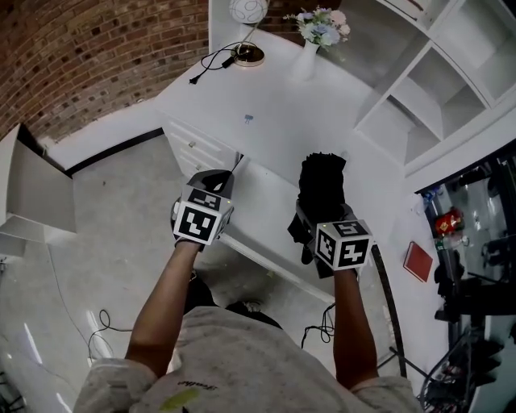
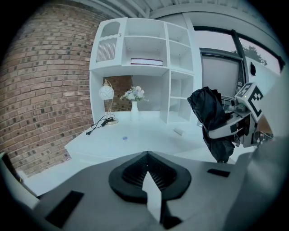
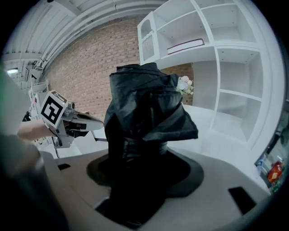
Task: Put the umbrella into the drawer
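Note:
A folded black umbrella [image 1: 322,181] sticks up and forward out of my right gripper [image 1: 318,219], which is shut on it over the white desk [image 1: 266,105]. In the right gripper view the umbrella [image 3: 144,103] fills the middle and hides the jaws of the right gripper [image 3: 135,158]. My left gripper [image 1: 228,173] hangs at the desk's front edge, beside the drawer fronts [image 1: 197,149] with small knobs. In its own view the left gripper [image 2: 146,173] has its black pads together with nothing between them, and the umbrella [image 2: 212,122] shows at the right. Whether a drawer stands open I cannot tell.
A lamp [image 1: 248,12] with a black cord [image 1: 211,61] and a vase of flowers [image 1: 318,32] stand at the desk's back. A white shelf unit [image 1: 435,97] rises at the right. A small blue item [image 1: 248,118] lies on the desk. Cables [image 1: 105,323] and a red book [image 1: 418,260] lie on the floor.

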A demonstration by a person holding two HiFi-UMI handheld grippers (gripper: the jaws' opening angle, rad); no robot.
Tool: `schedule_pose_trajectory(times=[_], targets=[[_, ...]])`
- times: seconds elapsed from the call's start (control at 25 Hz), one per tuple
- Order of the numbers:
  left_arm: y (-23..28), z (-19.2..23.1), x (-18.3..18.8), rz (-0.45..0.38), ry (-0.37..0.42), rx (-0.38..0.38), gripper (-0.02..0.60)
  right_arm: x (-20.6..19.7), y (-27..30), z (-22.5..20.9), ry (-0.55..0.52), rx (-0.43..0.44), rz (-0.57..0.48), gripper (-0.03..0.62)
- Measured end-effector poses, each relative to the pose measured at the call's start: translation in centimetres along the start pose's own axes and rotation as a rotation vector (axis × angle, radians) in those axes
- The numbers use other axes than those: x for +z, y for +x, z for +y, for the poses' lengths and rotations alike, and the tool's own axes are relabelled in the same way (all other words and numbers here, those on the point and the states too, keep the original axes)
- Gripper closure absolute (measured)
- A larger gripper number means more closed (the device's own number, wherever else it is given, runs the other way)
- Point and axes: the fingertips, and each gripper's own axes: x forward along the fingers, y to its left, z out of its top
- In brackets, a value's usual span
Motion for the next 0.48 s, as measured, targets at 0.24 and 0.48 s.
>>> schedule_pose_trajectory(times=[0.24, 0.48], targets=[[0.5, -0.1, -1.6, 0.005, -0.036, 0.009, 0.584, -2.1, 1.2, 1.0, -0.064, 0.049, 0.083, 0.336], [0.8, 0.0, -3.3, 0.021, -0.064, 0.009, 0.584, -4.2, 2.8, 1.8, -0.121, 0.09, 0.166, 0.336]])
